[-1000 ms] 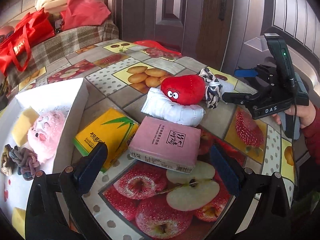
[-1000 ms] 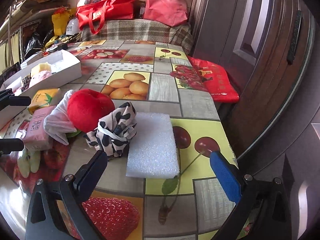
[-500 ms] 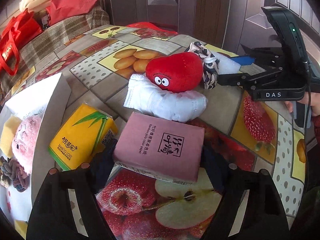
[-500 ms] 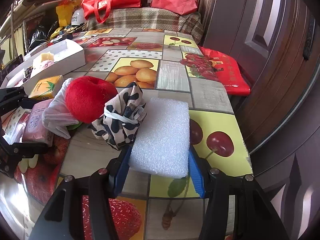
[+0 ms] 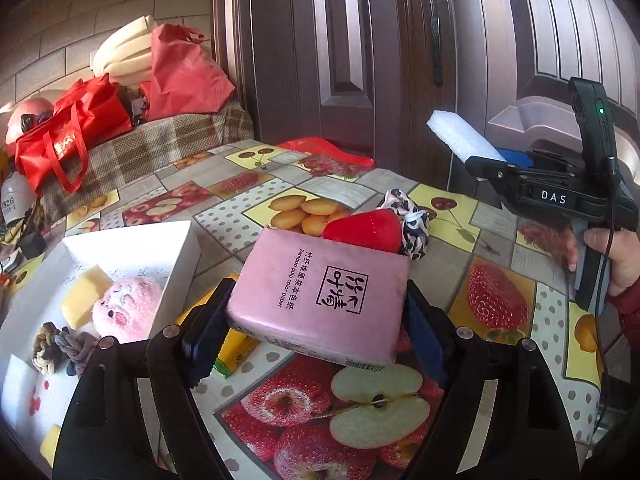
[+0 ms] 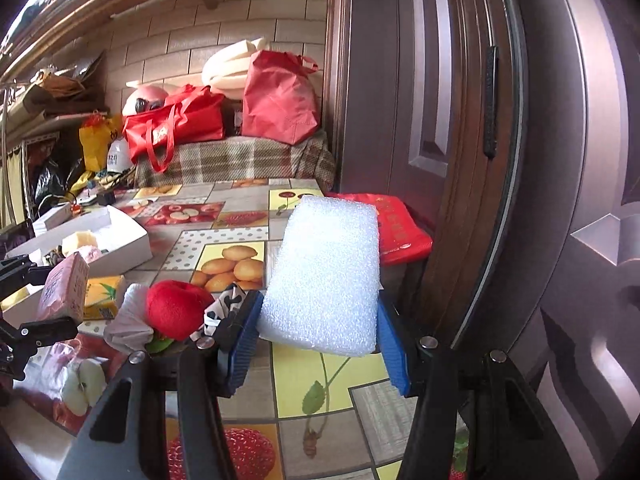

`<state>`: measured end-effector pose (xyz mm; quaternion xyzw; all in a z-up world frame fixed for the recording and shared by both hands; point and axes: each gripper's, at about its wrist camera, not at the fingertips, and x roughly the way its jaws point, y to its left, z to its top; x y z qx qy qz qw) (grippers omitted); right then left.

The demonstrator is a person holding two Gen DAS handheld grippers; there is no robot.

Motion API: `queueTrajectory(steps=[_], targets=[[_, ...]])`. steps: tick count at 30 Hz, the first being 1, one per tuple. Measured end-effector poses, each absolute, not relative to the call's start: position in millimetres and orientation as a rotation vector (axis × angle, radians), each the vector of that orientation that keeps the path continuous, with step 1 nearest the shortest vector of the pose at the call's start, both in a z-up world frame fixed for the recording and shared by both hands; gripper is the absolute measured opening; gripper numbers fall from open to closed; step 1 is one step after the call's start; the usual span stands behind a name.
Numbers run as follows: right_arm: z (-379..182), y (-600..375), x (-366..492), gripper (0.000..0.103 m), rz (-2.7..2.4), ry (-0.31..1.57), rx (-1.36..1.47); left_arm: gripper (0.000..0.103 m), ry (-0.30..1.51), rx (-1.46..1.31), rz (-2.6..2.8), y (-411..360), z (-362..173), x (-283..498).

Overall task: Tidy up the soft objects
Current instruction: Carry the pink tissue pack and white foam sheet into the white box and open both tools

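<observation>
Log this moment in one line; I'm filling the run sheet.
left gripper: shut on pink tissue pack | right gripper: shut on white foam pad
</observation>
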<state>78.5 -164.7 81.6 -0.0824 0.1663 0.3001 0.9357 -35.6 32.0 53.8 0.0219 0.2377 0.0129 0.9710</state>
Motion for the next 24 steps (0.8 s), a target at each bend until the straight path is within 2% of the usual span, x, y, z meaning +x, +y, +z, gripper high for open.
queueTrajectory(steps=[7,24], targets=[[88,-159,50,0.055,0.634,0.234,-0.107,0.081,0.386,0.042,0.089,38,62,-61],[86,-96,-6,0.055,0.836,0.205,-0.128,0.081,0.359,0.008,0.189,79,60,-125]])
